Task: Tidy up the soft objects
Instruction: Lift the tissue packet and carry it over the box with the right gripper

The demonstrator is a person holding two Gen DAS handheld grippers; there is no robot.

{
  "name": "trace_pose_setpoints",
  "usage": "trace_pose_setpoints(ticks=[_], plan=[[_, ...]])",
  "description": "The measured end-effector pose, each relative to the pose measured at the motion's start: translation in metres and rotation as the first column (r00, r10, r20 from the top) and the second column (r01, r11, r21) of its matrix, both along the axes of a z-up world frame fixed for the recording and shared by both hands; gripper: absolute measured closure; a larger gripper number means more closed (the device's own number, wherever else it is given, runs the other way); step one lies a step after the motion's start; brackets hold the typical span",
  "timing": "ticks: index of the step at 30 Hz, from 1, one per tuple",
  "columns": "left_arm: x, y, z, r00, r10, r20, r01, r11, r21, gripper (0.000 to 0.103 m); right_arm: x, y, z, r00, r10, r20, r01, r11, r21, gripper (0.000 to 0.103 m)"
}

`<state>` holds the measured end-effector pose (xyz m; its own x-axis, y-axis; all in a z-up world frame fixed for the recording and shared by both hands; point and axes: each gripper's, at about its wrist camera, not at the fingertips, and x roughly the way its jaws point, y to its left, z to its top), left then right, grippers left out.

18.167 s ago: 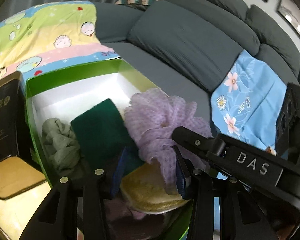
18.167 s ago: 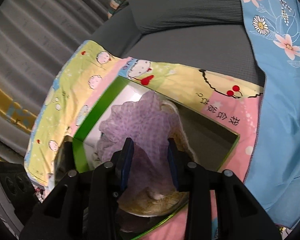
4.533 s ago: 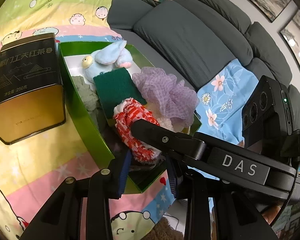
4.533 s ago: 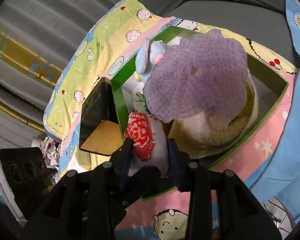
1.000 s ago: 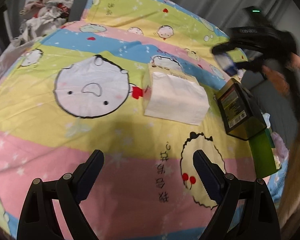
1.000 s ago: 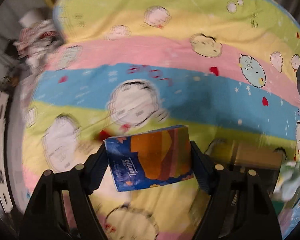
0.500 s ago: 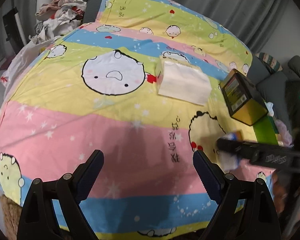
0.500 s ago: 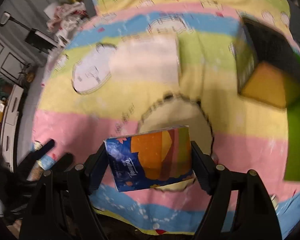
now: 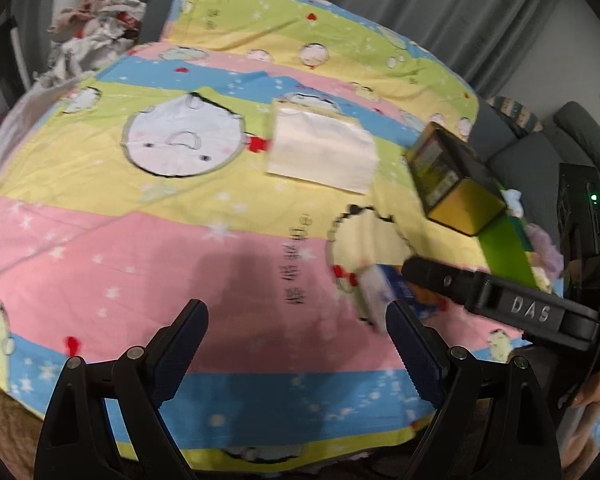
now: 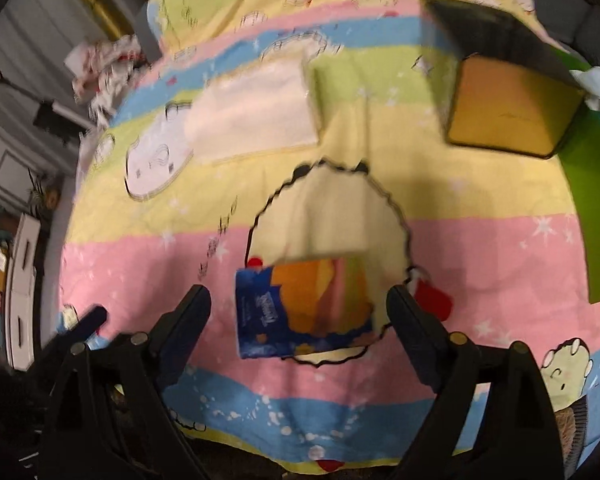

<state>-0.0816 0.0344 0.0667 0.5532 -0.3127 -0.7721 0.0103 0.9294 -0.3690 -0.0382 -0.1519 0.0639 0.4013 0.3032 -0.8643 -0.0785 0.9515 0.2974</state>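
A blue and orange tissue pack (image 10: 304,308) sits on the pink stripe of the cartoon blanket (image 10: 340,208), near its front edge. My right gripper (image 10: 298,304) straddles the pack with its jaws opening, and a gap shows on both sides of it. In the left wrist view the same pack (image 9: 376,292) lies under one of the right gripper's fingers (image 9: 440,278). My left gripper (image 9: 296,316) hovers open over the pink stripe with nothing between its fingers. A white soft tissue pack (image 9: 320,152) lies further back, also in the right wrist view (image 10: 256,116).
A black and gold tin (image 9: 456,176) stands beside a green box (image 9: 504,248) with soft items, a purple mesh puff (image 9: 544,244) among them, at the blanket's right. A grey sofa (image 9: 540,148) is behind. Crumpled clothes (image 9: 92,28) pile up at the back left.
My right gripper came down to the blanket's front with the blue pack, and its jaws have spread off the pack's sides. The left gripper drifted slightly and stayed open.
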Motion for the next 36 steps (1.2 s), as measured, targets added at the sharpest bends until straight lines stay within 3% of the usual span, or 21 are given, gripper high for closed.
trace_pose_setpoints(ticks=[6,8,11,17,20,23,28,36], plan=[[0.005,-0.029,-0.001,0.997,-0.07,0.016,0.071,0.994,-0.078,0.02,-0.004,-0.029,-0.005,0.998,-0.058,-0.009,0.059,0.989,0.136,0.032],[0.008,-0.038,-0.003,0.995,-0.097,0.012,0.098,0.989,-0.108,0.022,-0.005,-0.033,-0.009,0.998,-0.063,-0.021,0.066,0.985,0.159,0.042],[0.014,-0.05,-0.008,0.992,-0.122,-0.008,0.12,0.984,-0.133,0.042,-0.003,-0.04,-0.017,0.998,-0.05,-0.047,0.059,0.977,0.205,0.051],[0.023,-0.067,-0.022,0.986,-0.158,-0.055,0.146,0.974,-0.176,0.047,0.005,-0.043,-0.033,0.996,-0.026,-0.086,0.047,0.965,0.256,0.05],[0.027,-0.075,-0.026,0.984,-0.17,-0.056,0.16,0.976,-0.15,0.058,0.009,-0.044,-0.042,0.994,-0.015,-0.104,0.044,0.957,0.286,0.051],[0.028,-0.079,-0.028,0.984,-0.171,-0.057,0.163,0.98,-0.117,0.06,0.01,-0.047,-0.047,0.994,-0.003,-0.112,0.038,0.948,0.316,0.05],[0.027,-0.083,-0.018,0.982,-0.185,-0.029,0.182,0.979,-0.087,0.06,0.005,-0.055,-0.041,0.995,-0.01,-0.096,0.045,0.93,0.365,0.051],[0.017,-0.103,0.016,0.965,-0.25,0.077,0.254,0.966,-0.045,0.06,-0.013,-0.076,-0.007,0.998,-0.064,0.002,0.059,0.923,0.379,0.05]])
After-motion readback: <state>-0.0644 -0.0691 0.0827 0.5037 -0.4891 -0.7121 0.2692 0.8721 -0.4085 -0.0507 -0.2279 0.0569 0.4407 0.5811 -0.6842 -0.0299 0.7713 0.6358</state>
